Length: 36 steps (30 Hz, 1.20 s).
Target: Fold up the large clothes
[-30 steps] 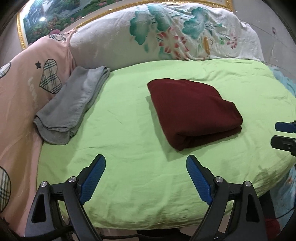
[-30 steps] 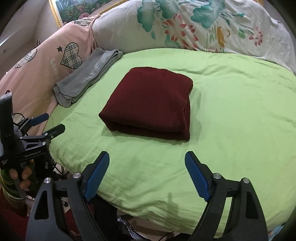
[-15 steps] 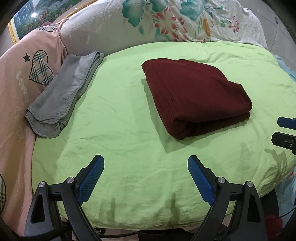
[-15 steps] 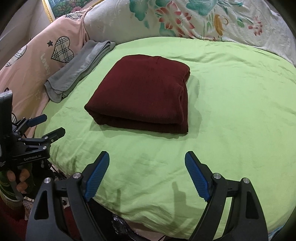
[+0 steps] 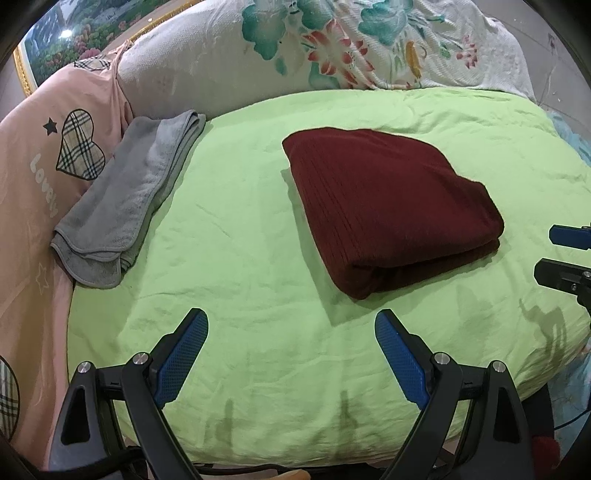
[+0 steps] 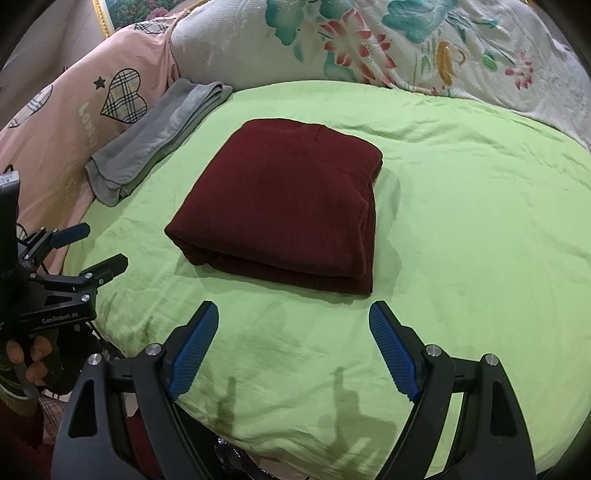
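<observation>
Over the near edge of the bed, the left gripper (image 5: pixel 291 332) hovers with its blue-padded fingers (image 5: pixel 181 354) spread wide, nothing between them, tips apart from the green sheet (image 5: pixel 240 258). It also shows at the left edge of the right wrist view (image 6: pixel 90 247), jaws apart there too, with a bare hand (image 6: pixel 29 360) wrapped around its handle. The right gripper (image 6: pixel 293 328) hovers the same way, fingers (image 6: pixel 391 347) spread and empty; its two tips poke in at the right edge of the left wrist view (image 5: pixel 565 254), near the sweater but not touching it.

Surface is a bed with a wrinkled green sheet. A pink cover (image 5: pixel 33 192) with plaid hearts and stars runs along the left side. A grey towel (image 5: pixel 125 199), folded long, lies at the left, partly on the sheet and against the pink cover. The dark red sweater (image 5: pixel 388 206), folded into a thick rectangle, sits near the middle of the sheet, ahead of both grippers and well apart from the towel; same sweater in the right wrist view (image 6: pixel 284 203). A big floral pillow (image 5: pixel 332 44) lies across the back. A gold-framed landscape picture (image 5: pixel 74 33) hangs at far left behind it. Gripper shadows fall on the sheet's near edge.
</observation>
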Available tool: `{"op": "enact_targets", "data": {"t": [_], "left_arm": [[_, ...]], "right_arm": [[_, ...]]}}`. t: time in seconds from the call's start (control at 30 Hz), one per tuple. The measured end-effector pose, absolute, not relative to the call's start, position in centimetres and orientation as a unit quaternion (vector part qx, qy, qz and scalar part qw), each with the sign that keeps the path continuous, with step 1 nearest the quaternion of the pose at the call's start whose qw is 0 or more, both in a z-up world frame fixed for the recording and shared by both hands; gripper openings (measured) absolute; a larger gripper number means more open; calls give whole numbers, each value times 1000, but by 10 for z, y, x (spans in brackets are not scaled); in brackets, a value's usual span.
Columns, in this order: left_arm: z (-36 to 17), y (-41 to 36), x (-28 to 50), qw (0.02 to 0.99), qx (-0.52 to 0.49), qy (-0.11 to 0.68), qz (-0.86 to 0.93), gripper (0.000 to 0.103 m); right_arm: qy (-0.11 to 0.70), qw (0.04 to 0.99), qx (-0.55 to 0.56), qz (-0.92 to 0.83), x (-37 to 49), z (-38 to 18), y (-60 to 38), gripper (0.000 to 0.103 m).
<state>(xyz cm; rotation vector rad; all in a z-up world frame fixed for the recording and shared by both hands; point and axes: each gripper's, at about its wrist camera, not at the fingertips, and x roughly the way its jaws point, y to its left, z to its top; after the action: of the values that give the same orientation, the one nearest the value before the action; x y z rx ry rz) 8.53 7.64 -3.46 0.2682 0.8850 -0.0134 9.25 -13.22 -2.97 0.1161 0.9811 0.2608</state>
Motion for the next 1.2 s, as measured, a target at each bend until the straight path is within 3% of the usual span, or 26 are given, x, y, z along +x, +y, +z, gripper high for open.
{"op": "enact_targets", "data": {"t": [1.2], "left_arm": [[-28,70,93,899,118,422,-14,92]], "right_arm": [[473,870,51,130,105,-28,-130,84]]}}
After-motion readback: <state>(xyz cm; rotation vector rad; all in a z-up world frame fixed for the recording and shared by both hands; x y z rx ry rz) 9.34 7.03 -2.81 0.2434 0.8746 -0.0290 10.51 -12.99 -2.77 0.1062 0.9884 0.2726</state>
